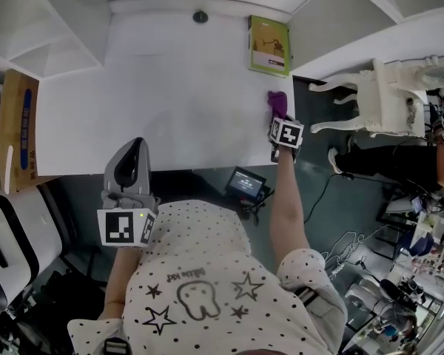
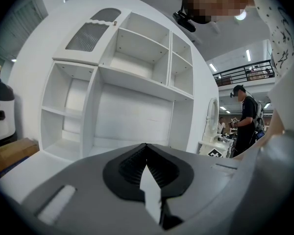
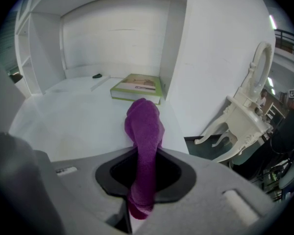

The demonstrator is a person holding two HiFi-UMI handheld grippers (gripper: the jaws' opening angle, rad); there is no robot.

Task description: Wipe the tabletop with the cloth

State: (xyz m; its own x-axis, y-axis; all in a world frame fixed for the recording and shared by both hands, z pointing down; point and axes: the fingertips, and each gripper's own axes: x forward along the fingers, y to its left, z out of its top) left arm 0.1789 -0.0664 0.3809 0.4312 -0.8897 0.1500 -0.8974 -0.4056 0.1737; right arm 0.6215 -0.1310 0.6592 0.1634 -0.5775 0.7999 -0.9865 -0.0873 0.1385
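Cloth [image 3: 144,124], purple and bunched into a roll, is sitting clamped in my right claw [image 1: 280,118], whose 2 jaws are pinching it firmly. I am holding that claw out over the right-hand edge of the white worktop [image 1: 170,102]. The cloth's free end is pointing toward the back, near a green book [image 1: 269,45] that is lying at the rear right corner. I cannot tell whether the cloth is pressing on the surface or hovering just above it. My left claw [image 1: 135,148] is hanging near my body, off the front edge of the worktop, its jaws meeting with nothing between them.

On progress, the grasp is done, and the cloth is sitting where a stroke could begin or end. The worktop is looking evenly white and showing no streaks, damp trails or crumbs, so I am finding no sign of how much has been wiped. I am judging that the wide stretch to the left of the cloth, from the middle to the far left, is calling for passes. So is the strip around the book and a small dark object [image 1: 200,16] at the back wall.
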